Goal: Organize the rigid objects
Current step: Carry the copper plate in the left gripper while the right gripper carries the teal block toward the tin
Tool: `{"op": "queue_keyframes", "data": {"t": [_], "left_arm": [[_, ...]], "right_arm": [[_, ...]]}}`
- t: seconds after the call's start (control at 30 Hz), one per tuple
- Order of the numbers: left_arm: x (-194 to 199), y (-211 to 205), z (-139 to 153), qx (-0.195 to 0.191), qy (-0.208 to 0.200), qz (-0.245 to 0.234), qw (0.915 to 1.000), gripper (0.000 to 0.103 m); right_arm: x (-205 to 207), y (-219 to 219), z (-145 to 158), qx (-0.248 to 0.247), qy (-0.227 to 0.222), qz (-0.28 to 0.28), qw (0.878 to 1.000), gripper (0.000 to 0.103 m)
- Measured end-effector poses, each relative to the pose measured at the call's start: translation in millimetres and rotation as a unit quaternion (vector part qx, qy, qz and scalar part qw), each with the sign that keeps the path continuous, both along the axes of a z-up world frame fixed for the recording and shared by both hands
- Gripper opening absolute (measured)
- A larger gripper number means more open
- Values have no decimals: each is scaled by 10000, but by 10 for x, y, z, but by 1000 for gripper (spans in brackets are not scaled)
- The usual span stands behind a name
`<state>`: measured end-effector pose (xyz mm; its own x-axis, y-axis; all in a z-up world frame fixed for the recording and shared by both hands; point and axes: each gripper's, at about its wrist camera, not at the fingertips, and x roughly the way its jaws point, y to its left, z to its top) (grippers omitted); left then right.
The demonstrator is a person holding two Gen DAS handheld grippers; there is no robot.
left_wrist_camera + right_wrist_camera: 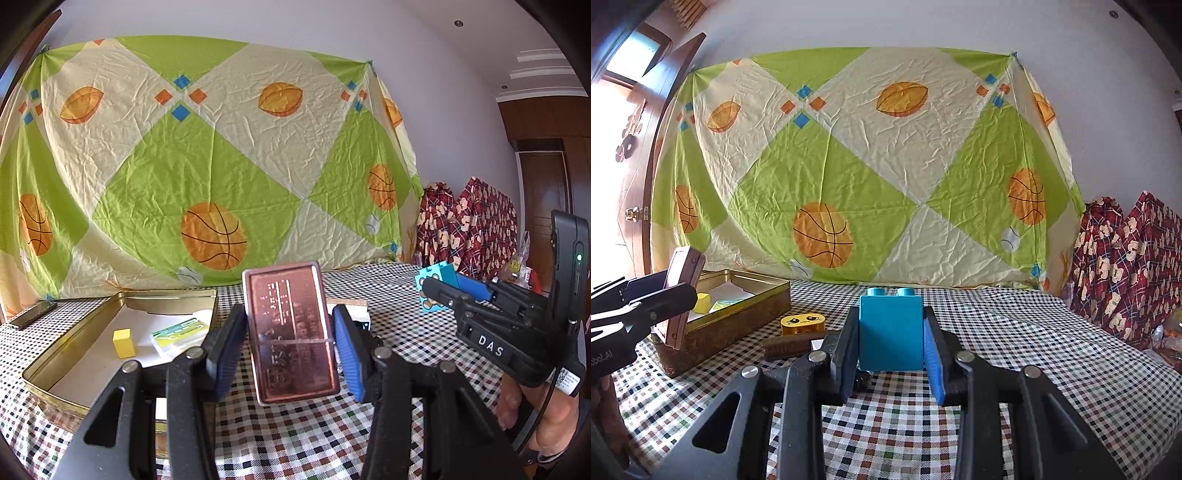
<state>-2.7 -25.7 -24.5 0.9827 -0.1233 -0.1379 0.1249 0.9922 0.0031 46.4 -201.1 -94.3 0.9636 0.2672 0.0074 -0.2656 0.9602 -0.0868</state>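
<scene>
Presently left gripper [290, 343] clamped on copper-coloured case [291, 332], held upright above checked tablecloth [295, 435], beside open tin [55, 362]. Right gripper [891, 339] clamped on blue brick [890, 332], above same cloth.

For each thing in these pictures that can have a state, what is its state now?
Left tool: shut on the copper case, held upright above the table.
Copper case: lid closed, gripped.
Right tool: shut on the blue block.
Blue block: upright, studs on top, gripped.
Gold tin: open, no lid on it.
Yellow cube: lying inside the tin.
Yellow face block: lying on the tablecloth, outside the tin.
</scene>
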Motion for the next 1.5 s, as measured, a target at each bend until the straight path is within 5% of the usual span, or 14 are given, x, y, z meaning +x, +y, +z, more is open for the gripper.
{"op": "queue_keyframes", "data": {"t": [1.5], "left_arm": [[-133,630,12,-305,-70,544,9980,47]], "right_arm": [[-241,973,-42,-506,45,1016,9935,34]]}}
